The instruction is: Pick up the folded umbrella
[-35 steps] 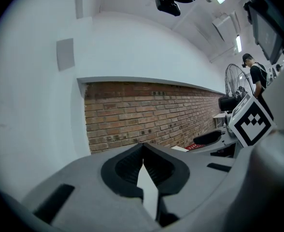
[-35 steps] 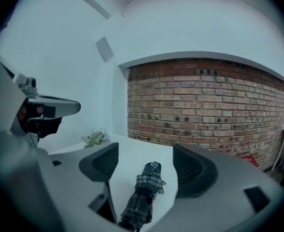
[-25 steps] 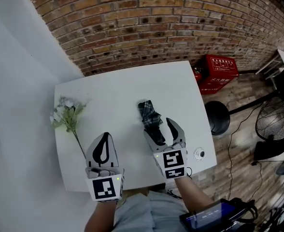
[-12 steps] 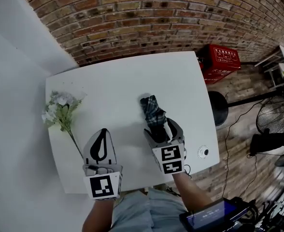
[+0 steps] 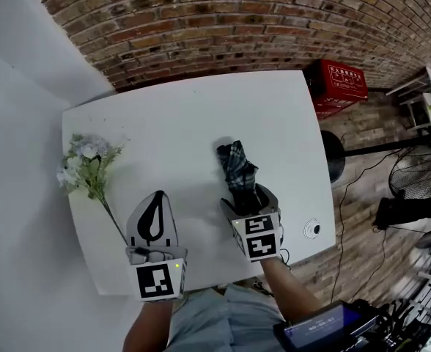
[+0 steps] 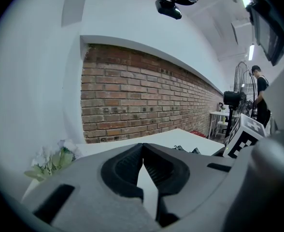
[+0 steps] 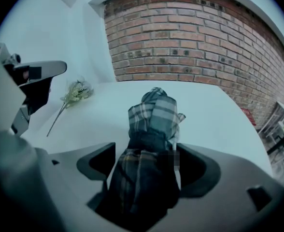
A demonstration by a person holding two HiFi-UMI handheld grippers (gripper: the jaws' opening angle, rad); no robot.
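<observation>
The folded umbrella (image 5: 235, 166), in dark plaid cloth, lies on the white table (image 5: 201, 116) with its length pointing away from me. My right gripper (image 5: 248, 196) tilts down over the umbrella's near end. Its jaws are opening and stand on either side of the cloth with gaps showing. In the right gripper view the umbrella (image 7: 154, 124) fills the space between the jaws of that gripper (image 7: 149, 151). My left gripper (image 5: 157, 195) hovers over the table's near left part, shut and with nothing in it; its tips meet in the left gripper view (image 6: 143, 146).
A bunch of white artificial flowers (image 5: 83, 167) lies at the table's left edge. A small round white object (image 5: 312, 229) sits near the front right corner. Beyond the right edge are a red crate (image 5: 340, 86), a black stool base (image 5: 333, 156) and a fan (image 5: 421, 174). A brick wall runs behind.
My right gripper has sunk and tilted down around the umbrella's near end, so more of the cloth lies between its jaws. The left gripper has sunk a little.
</observation>
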